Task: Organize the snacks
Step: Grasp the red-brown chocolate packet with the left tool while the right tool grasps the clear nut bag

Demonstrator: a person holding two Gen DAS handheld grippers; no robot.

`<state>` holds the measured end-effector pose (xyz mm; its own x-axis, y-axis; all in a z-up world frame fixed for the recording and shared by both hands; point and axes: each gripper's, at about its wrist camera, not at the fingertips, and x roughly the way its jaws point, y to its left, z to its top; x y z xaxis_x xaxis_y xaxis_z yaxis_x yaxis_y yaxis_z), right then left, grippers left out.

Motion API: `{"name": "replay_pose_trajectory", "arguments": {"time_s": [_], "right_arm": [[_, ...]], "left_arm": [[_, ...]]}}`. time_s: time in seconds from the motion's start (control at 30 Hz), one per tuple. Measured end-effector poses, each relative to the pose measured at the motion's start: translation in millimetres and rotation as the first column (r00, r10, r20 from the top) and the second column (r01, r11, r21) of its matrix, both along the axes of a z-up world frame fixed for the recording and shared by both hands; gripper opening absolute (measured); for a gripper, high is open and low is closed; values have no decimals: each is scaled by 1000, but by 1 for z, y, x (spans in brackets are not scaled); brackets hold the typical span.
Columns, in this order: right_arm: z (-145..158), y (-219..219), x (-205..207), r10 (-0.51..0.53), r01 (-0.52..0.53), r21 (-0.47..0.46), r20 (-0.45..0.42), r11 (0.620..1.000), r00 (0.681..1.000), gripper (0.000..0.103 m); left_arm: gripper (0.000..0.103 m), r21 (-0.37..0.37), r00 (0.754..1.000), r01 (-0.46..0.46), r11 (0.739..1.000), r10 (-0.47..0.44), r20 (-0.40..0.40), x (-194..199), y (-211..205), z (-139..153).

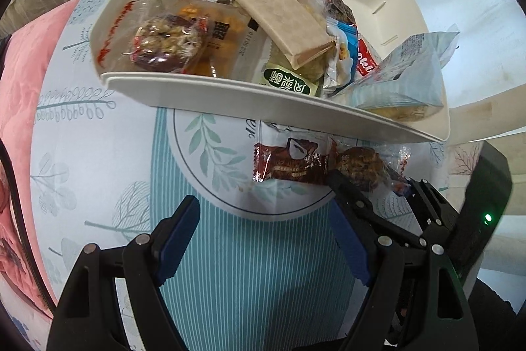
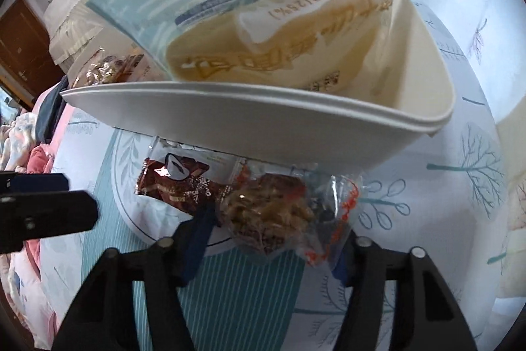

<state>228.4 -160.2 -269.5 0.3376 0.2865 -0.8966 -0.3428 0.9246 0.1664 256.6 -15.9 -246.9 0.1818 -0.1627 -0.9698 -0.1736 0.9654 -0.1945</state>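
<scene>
Clear-wrapped round nut-and-seed cake (image 2: pixel 269 219) lies on leaf-patterned bedspread (image 2: pixel 427 219), just in front of white plastic bin (image 2: pixel 230 111) full of snack packets, touching dark red foil snack packet (image 2: pixel 177 183). Right gripper (image 2: pixel 269 239) straddles cake, fingers set either side; pinch contact cannot be told. Left gripper (image 1: pixel 263 232) spread wide, nothing between. Cake judged light, crumbly, wrapper slippery and crinkly; hold best taken gently across cake body, not on loose film ends.

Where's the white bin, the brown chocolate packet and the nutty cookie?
white bin (image 1: pixel 230 91), left wrist view, front rim.
brown chocolate packet (image 1: pixel 292 163), left wrist view, wrapper middle.
nutty cookie (image 2: pixel 269 213), right wrist view, cookie's centre.
</scene>
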Motion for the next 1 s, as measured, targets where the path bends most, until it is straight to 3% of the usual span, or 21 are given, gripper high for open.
{"name": "replay_pose_trajectory", "arguments": {"time_s": [0.3,0.57,0.7,0.9,1.0], "right_arm": [[0,-27,1,-57,61,42,-80,997,995,57],[6,-72,-21,-93,96,19,-114,995,989,57],[9,-93,-29,-118,121,17,-129,993,985,57],[12,-109,-40,-141,146,25,-145,989,979,57],[14,-115,-43,-144,150,29,-142,988,979,57]], "left_arm": [[79,9,1000,10,1000,-10,-23,21,-16,-23],[79,52,999,39,998,-39,-14,38,-40,-42],[79,108,1000,20,994,-20,1,44,-47,-49],[79,115,1000,-7,993,6,9,54,-56,-58],[73,123,999,-34,992,31,19,54,-61,-61]]}}
